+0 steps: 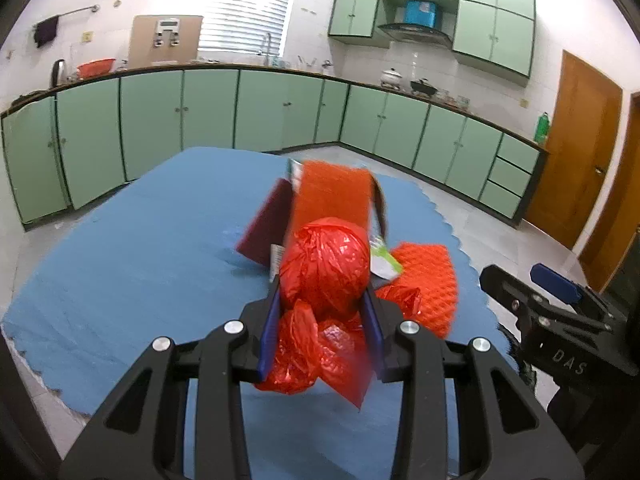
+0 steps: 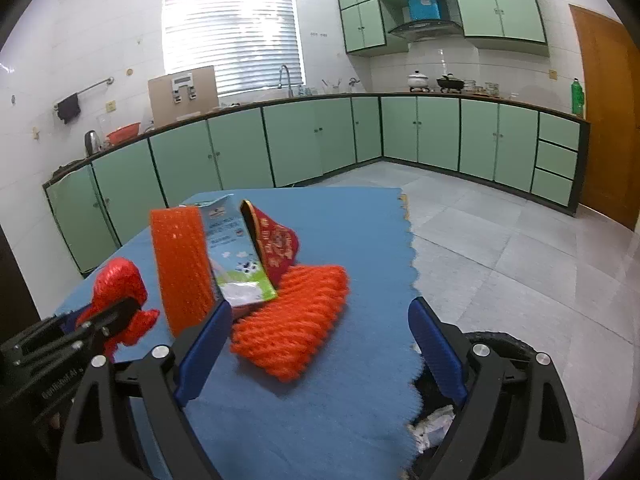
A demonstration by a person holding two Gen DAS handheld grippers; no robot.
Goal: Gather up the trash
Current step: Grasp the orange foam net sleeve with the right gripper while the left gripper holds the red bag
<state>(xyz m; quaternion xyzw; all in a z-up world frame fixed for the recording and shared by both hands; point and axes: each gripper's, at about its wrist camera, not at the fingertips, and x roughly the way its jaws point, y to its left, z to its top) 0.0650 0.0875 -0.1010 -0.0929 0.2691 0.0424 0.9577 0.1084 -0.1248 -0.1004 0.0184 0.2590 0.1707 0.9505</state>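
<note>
My left gripper (image 1: pixel 322 308) is shut on a crumpled red plastic bag (image 1: pixel 324 264), held above the blue table cloth (image 1: pixel 140 264); the bag also shows at the left of the right wrist view (image 2: pixel 118 280). Behind it lie an upright orange foam net (image 1: pixel 332 196), a second orange foam net (image 1: pixel 428 280), a milk carton (image 2: pixel 236 256) and a red packet (image 2: pixel 276 244). My right gripper (image 2: pixel 320 344) is open and empty, just above the flat orange net (image 2: pixel 292 316). A black trash bin (image 2: pixel 448 412) with paper inside sits below the table's right edge.
Green kitchen cabinets (image 2: pixel 320 140) run along the far walls with a counter holding pots, a kettle and a cardboard box (image 2: pixel 182 94). A wooden door (image 2: pixel 608 120) is at the right. Grey tiled floor (image 2: pixel 500 248) lies right of the table.
</note>
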